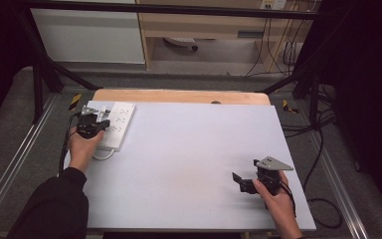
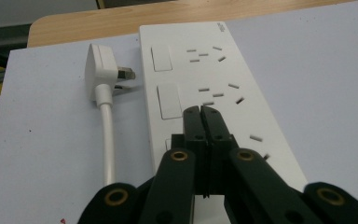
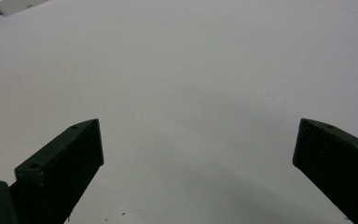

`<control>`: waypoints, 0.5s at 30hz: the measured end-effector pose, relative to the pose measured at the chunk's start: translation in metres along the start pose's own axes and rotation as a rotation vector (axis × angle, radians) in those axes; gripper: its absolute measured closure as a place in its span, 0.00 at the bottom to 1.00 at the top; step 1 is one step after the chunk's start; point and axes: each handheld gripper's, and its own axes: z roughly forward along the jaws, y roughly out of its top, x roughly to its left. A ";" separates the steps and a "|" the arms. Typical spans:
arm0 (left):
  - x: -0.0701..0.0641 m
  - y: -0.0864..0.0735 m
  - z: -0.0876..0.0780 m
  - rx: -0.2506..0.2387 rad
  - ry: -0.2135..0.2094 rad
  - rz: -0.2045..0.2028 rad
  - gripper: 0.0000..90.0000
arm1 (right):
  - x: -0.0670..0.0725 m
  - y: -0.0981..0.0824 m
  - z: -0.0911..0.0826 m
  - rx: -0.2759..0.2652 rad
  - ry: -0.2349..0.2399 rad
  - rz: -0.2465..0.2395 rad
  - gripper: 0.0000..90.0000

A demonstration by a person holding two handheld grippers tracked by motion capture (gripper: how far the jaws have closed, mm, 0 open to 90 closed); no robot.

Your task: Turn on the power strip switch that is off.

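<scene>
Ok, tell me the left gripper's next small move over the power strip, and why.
Probably press down: the left gripper is shut, its tips poised over the middle rocker switch of the power strip. The plug lies unplugged beside it.

Behind the desk stood a wooden shelf unit; cables hung beside it over grey floor.
</scene>
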 end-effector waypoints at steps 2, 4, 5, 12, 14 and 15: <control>0.001 -0.001 0.001 0.004 0.003 -0.001 1.00 | 0.000 0.000 0.000 0.001 0.000 -0.001 0.02; 0.002 -0.001 0.001 0.006 0.005 -0.002 1.00 | 0.000 0.000 0.000 0.000 0.000 0.001 0.02; 0.002 -0.002 0.001 0.005 0.006 -0.004 1.00 | 0.000 0.000 0.000 0.000 0.000 0.001 0.02; 0.002 -0.007 0.002 0.008 0.014 -0.018 1.00 | -0.001 0.000 0.000 0.002 0.000 0.004 0.02; 0.002 -0.008 0.002 0.007 0.016 -0.018 1.00 | -0.001 0.000 0.000 0.002 0.000 0.004 0.02; 0.002 -0.008 0.002 0.004 0.017 -0.020 1.00 | -0.001 0.000 0.000 0.002 0.000 0.004 0.02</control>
